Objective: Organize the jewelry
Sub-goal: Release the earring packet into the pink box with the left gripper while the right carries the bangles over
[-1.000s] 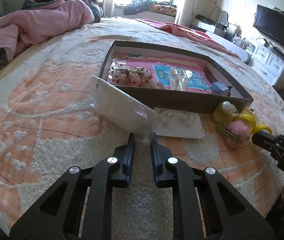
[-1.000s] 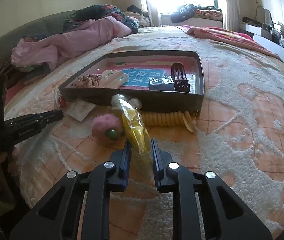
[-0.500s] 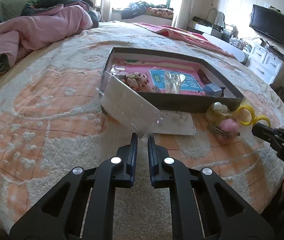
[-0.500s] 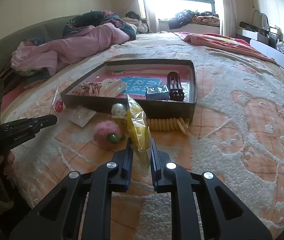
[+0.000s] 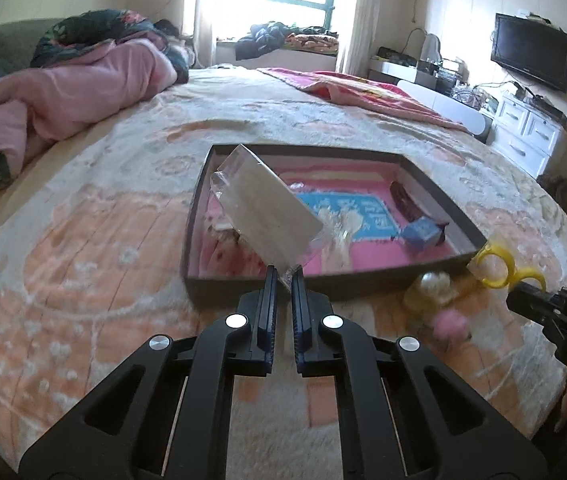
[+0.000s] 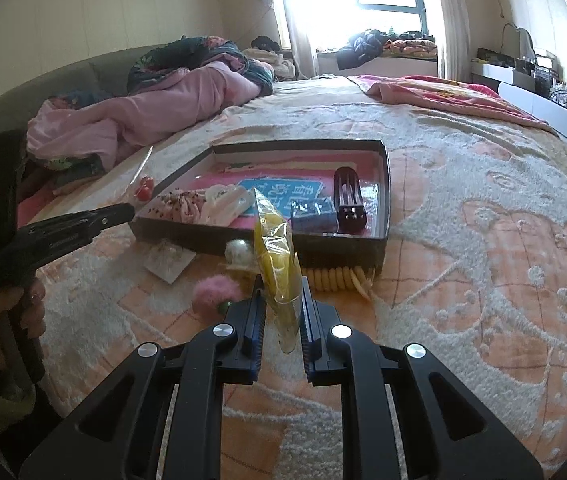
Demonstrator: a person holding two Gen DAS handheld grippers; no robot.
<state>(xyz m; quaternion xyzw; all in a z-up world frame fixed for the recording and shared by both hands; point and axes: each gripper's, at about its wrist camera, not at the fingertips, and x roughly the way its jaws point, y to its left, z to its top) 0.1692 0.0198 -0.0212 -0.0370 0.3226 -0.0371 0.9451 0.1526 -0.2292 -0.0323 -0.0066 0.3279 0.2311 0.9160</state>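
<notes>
A dark shallow tray (image 5: 423,277) with a pink and blue lining sits on the bed; it also shows in the right wrist view (image 6: 385,184). My left gripper (image 5: 282,274) is shut on a clear plastic packet (image 5: 267,216), held above the tray's near left part. My right gripper (image 6: 281,284) is shut on a clear packet with yellow pieces (image 6: 275,256), raised in front of the tray. In the tray lie a dark hair clip (image 6: 348,198), a small blue box (image 5: 421,236) and a floral scrunchie (image 6: 181,204).
In front of the tray lie a pink pompom (image 6: 215,290), a pearl ball (image 6: 237,250), a yellow coil band (image 6: 339,278) and a flat clear packet (image 6: 169,260). Pink bedding (image 5: 63,96) is heaped at far left. A cabinet and TV (image 5: 531,56) stand at right.
My left gripper has lifted its clear packet off the bed and carried it forward over the tray. My right gripper has raised the yellow packet upright and moved nearer the tray.
</notes>
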